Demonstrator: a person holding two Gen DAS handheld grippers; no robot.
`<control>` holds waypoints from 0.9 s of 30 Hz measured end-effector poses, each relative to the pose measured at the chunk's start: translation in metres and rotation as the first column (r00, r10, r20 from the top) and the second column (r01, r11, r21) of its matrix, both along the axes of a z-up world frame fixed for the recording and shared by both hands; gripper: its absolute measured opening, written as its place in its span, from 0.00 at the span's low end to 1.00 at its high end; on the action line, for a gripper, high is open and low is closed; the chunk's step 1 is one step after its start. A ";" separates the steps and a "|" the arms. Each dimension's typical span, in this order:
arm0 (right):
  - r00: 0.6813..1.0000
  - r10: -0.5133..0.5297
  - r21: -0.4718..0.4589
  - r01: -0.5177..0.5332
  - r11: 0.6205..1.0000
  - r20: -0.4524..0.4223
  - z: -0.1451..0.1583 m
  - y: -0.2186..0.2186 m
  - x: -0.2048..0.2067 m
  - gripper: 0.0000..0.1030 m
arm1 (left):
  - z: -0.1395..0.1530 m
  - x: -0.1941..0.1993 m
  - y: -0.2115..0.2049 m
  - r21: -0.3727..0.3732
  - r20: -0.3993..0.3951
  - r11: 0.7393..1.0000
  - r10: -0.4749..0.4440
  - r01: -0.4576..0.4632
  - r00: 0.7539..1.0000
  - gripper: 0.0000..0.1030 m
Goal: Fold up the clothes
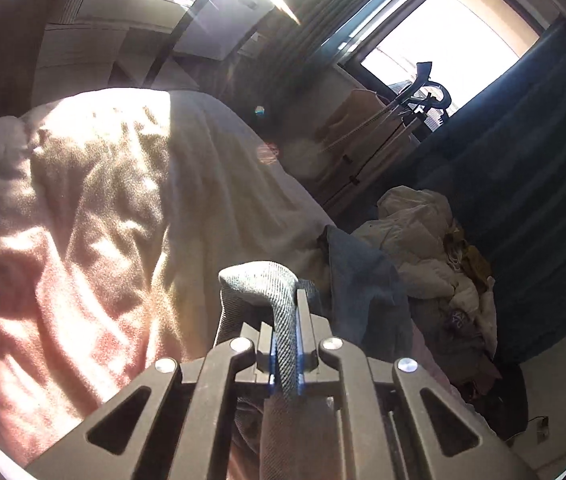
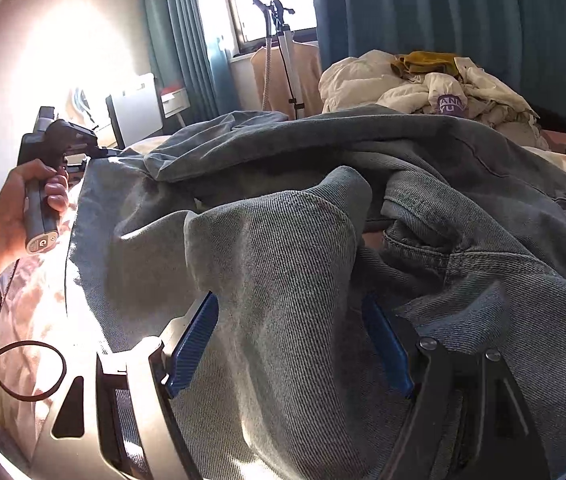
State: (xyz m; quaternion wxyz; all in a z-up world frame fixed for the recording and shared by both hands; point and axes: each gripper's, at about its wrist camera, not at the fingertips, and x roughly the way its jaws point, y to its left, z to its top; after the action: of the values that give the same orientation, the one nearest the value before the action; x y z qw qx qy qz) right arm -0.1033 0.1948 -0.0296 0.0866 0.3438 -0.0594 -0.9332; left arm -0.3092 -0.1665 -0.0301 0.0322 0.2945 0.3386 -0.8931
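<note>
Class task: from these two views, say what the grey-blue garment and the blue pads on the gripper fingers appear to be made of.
Garment: looks like washed denim, matte, with visible diagonal twill weave and stitched seams. Finger pads: probably ribbed rubber or plastic, judging by the fine parallel grooves and dull blue surface; which of the two cannot be told.

Legible text, one item: white crumpled garment with a round purple patch (image 2: pixel 451 105), lying in the pile of pale clothes on the bed, right wrist view; white capitals on the patch, partly folded under, read "AN" on the upper line and "YU" on the lower, the rest hidden. Markings, not readable: round white end cap of the grey handle (image 2: pixel 41 245) held in the person's left hand, carrying a small circular symbol and an orange dot. Left wrist view: no text can be read.
</note>
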 end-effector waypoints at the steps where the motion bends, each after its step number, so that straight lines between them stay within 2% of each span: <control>1: 1.000 0.007 -0.002 -0.008 1.000 -0.005 0.002 -0.001 0.002 0.73 | 0.011 0.011 -0.005 -0.007 -0.022 1.000 0.011 -0.011 1.000 0.06; 7: 0.993 0.118 -0.026 -0.118 0.993 -0.007 0.014 -0.011 0.019 0.73 | 0.061 0.076 -0.054 -0.056 -0.097 0.993 0.094 -0.100 0.991 0.06; 10: 0.980 0.197 -0.047 -0.197 0.979 -0.007 0.021 -0.019 0.029 0.73 | 0.061 0.116 -0.083 -0.039 -0.094 0.985 0.162 -0.167 0.982 0.06; 14: 0.947 0.319 -0.064 -0.317 0.946 0.028 0.023 -0.037 0.038 0.73 | 0.024 0.172 -0.121 0.020 -0.021 0.971 0.240 -0.240 0.970 0.06; 17: 0.909 0.394 -0.093 -0.385 0.918 0.132 0.009 -0.052 0.038 0.73 | -0.012 0.207 -0.144 0.112 0.043 0.949 0.293 -0.296 0.955 0.06; 20: 0.876 0.406 -0.058 -0.405 0.912 0.261 -0.012 -0.065 0.037 0.73 | -0.040 0.219 -0.154 0.228 0.115 0.913 0.320 -0.338 0.940 0.06; 22: 0.866 0.403 -0.028 -0.414 0.910 0.296 -0.021 -0.069 0.038 0.73 | -0.053 0.224 -0.157 0.287 0.155 0.888 0.328 -0.360 0.932 0.06; 24: 0.865 0.402 -0.005 -0.420 0.907 0.301 -0.021 -0.070 0.039 0.73 | -0.062 0.227 -0.156 0.295 0.189 0.877 0.337 -0.380 0.922 0.06; 27: 0.868 0.385 -0.041 -0.393 0.919 0.314 -0.020 -0.062 0.035 0.73 | -0.074 0.229 -0.158 0.332 0.213 0.853 0.347 -0.402 0.913 0.20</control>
State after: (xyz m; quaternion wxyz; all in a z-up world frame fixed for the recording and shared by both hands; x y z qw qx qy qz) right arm -0.0682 0.1324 -0.0492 0.2579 0.4946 0.0095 -0.8299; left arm -0.0803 -0.3246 -0.1044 0.1745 0.2877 0.5480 -0.7658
